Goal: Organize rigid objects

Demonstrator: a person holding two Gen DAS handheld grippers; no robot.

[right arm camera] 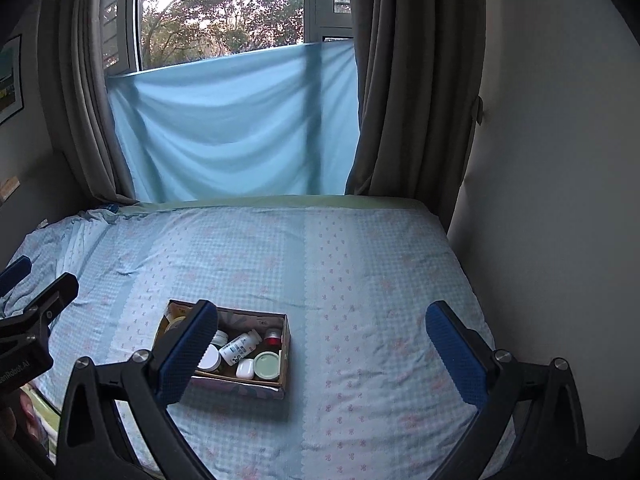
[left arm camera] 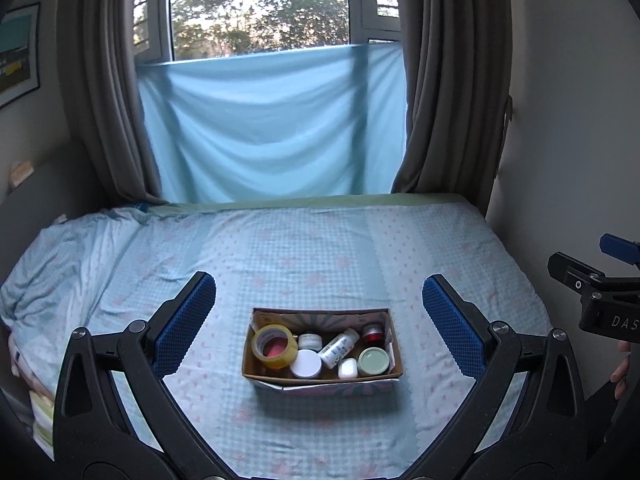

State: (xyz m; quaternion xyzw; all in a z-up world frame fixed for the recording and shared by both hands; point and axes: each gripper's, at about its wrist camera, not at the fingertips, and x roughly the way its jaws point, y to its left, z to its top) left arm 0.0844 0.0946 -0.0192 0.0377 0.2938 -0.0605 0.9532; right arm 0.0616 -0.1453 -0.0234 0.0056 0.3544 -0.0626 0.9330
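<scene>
A small cardboard box (left arm camera: 384,360) sits on the bed. It holds a yellow tape roll (left arm camera: 274,346), a white bottle (left arm camera: 339,347) lying down, a green-lidded jar (left arm camera: 373,361), a white-lidded jar (left arm camera: 306,363), a red-capped jar (left arm camera: 373,333) and a small white case (left arm camera: 347,369). My left gripper (left arm camera: 320,300) is open and empty, held above and behind the box. My right gripper (right arm camera: 322,320) is open and empty, to the right of the box (right arm camera: 285,360); its left finger (right arm camera: 188,354) hides the box's left part.
The bed (left arm camera: 320,248) has a light blue patterned sheet, crumpled at the far left. A window with grey curtains and a blue cloth (left arm camera: 272,128) stands behind it. A wall (right arm camera: 560,200) borders the bed's right side. The right gripper's body (left arm camera: 600,300) shows at the left view's right edge.
</scene>
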